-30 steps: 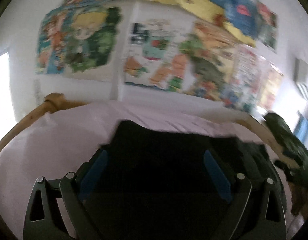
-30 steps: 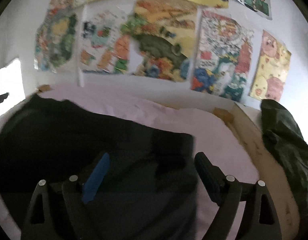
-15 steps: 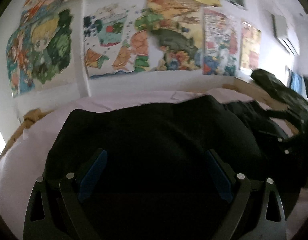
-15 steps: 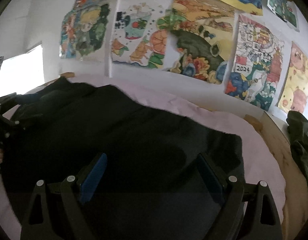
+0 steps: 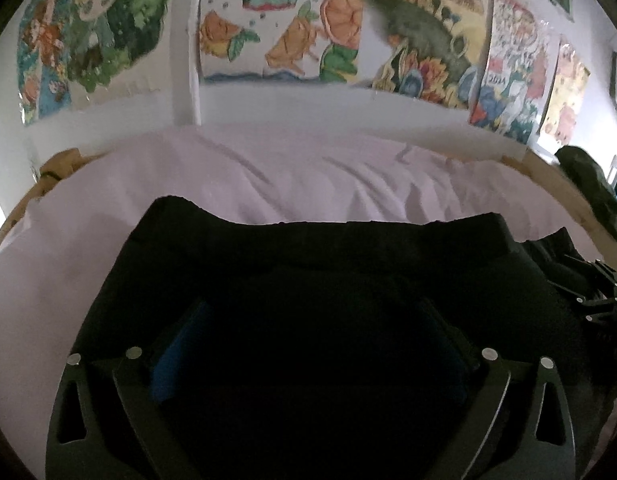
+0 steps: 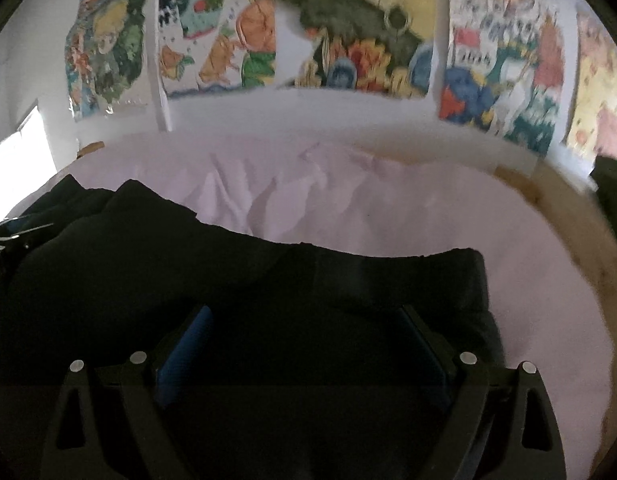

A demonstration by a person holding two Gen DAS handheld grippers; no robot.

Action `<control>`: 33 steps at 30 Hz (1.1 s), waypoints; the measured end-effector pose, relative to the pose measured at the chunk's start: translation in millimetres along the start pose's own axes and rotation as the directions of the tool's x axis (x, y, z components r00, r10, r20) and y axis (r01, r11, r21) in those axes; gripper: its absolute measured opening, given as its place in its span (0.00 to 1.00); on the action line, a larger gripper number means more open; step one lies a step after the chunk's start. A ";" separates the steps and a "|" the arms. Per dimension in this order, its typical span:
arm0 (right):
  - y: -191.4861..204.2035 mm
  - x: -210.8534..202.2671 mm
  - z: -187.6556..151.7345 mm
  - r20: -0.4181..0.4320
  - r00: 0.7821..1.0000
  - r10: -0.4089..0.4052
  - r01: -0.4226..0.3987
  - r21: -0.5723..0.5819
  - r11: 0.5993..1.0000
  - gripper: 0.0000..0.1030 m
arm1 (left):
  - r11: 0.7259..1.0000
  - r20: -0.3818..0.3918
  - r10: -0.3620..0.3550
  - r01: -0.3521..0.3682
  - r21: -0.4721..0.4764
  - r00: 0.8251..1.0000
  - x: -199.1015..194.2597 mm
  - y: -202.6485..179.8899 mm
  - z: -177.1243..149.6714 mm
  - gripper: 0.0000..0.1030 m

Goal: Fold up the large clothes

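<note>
A large black garment (image 5: 320, 256) lies spread on a pale pink bed sheet (image 5: 268, 176). It also shows in the right wrist view (image 6: 244, 276), with its far edge running across the sheet (image 6: 388, 208). My left gripper (image 5: 308, 344) is open, its blue-padded fingers (image 5: 176, 356) wide apart low over the dark cloth. My right gripper (image 6: 304, 340) is open the same way over the garment's right part. The right gripper's body shows at the right edge of the left wrist view (image 5: 592, 284).
A white wall with colourful posters (image 5: 332, 28) stands behind the bed. A wooden bed frame (image 6: 568, 208) rims the mattress. A dark green bundle of cloth (image 5: 588, 184) lies at the right end. A bright window (image 6: 20, 152) is at the left.
Both grippers have dropped lower and moved forward toward the wall. The garment's far edge now lies flatter on the sheet, with more bare sheet in view beyond it.
</note>
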State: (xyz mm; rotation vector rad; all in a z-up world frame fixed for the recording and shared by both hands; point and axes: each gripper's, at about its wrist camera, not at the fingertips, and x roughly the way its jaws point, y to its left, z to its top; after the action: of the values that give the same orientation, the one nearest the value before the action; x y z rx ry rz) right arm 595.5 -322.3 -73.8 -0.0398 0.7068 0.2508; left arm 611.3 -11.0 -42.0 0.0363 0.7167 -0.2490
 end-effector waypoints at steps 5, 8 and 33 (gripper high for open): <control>-9.5 19.2 -6.4 -0.014 0.998 0.056 -0.055 0.038 0.998 0.93 | 1.000 -0.009 -0.013 0.013 -0.011 1.000 17.8 7.5 -6.1 0.99; -16.8 29.2 -12.9 -0.014 0.996 0.091 -0.090 0.069 0.994 0.94 | 0.999 -0.020 -0.027 0.027 -0.021 0.999 26.9 10.9 -6.2 0.99; -18.0 19.8 -20.9 0.017 0.995 0.103 -0.104 0.091 0.990 0.95 | 0.992 -0.020 -0.103 0.102 -0.072 0.994 24.2 21.3 -3.9 0.99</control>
State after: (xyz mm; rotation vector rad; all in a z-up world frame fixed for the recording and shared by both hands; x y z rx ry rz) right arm 600.9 -338.0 -103.4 0.0860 0.7086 0.3178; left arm 631.4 5.0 -61.8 -0.0656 0.7512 -0.3215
